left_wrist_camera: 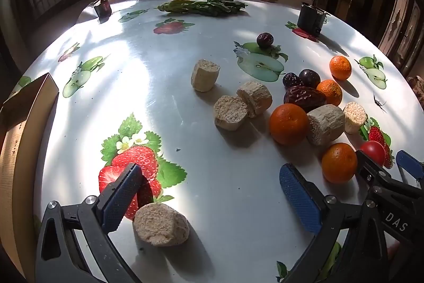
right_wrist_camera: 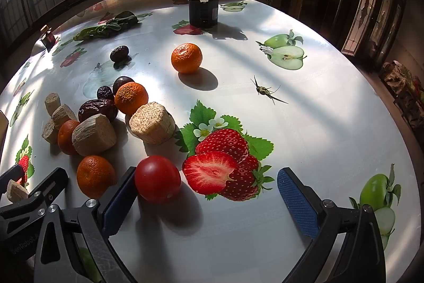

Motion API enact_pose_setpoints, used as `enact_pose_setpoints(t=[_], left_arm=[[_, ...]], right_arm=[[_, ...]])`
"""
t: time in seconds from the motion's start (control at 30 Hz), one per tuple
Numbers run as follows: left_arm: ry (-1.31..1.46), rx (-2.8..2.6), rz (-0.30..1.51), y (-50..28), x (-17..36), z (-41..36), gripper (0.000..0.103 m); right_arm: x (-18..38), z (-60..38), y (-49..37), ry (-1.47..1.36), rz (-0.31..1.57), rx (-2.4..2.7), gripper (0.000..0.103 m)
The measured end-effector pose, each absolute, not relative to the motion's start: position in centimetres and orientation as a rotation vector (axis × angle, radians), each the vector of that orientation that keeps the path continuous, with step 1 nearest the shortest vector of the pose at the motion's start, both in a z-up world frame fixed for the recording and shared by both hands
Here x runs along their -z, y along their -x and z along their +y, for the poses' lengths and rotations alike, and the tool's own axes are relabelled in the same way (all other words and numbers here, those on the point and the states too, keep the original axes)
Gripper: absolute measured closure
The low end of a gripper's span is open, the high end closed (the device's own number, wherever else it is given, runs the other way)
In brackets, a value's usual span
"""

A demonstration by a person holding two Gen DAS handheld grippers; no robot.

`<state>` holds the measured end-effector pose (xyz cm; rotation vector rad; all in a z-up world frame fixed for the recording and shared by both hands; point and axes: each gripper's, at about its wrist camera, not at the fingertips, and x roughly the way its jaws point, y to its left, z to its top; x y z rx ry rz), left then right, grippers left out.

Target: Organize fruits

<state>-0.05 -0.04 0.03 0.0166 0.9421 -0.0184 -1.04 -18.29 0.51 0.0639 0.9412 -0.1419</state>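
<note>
While both of our tools hang above the desk (right_wrist_camera: 318, 123) with nothing held, the right hand-held gripper (right_wrist_camera: 209, 203) stands with its blue pads spread wide, and the red tomato (right_wrist_camera: 157, 178) sits at lower centre of the right wrist view, just beside the left pad, inside the gap but hard against one side; whether it touches the pad we cannot tell. We judge it light, smooth and a little slippery, with a thin skin that would bruise under a hard squeeze, so we would take it across its widest middle with a gentle close. The left hand-held gripper (left_wrist_camera: 212, 192) is likewise spread wide, and a pale cut cylinder piece (left_wrist_camera: 161, 224) lies at lower left of its view, just beside one pad. Further out, the nearest orange (left_wrist_camera: 339, 162) sits to the right of that gripper, firm and round, easy to pinch at its equator. Beyond lie more oranges, wrinkled dark dates (left_wrist_camera: 304, 97) and other pale pieces, clustered mid-right.
</note>
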Motion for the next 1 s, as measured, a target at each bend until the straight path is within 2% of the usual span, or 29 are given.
enact_pose_setpoints(t=[0.63,0.73,1.0], left_arm=[[-0.036,0.121,0.98,1.8,-0.5,0.6,0.002],[-0.006,0.125,0.926,3.5,-2.2,1.6,0.011],[0.048,-0.007,0.688,10.6,-9.7,10.0,0.016]], right_arm=[[-0.5,-18.4,0.9,-0.065,0.941,0.147,0.001],[-0.5,-18.4,0.9,-0.066,0.943,0.148,0.001],[-0.6,-18.4,1.1,-0.062,0.963,0.133,0.001]])
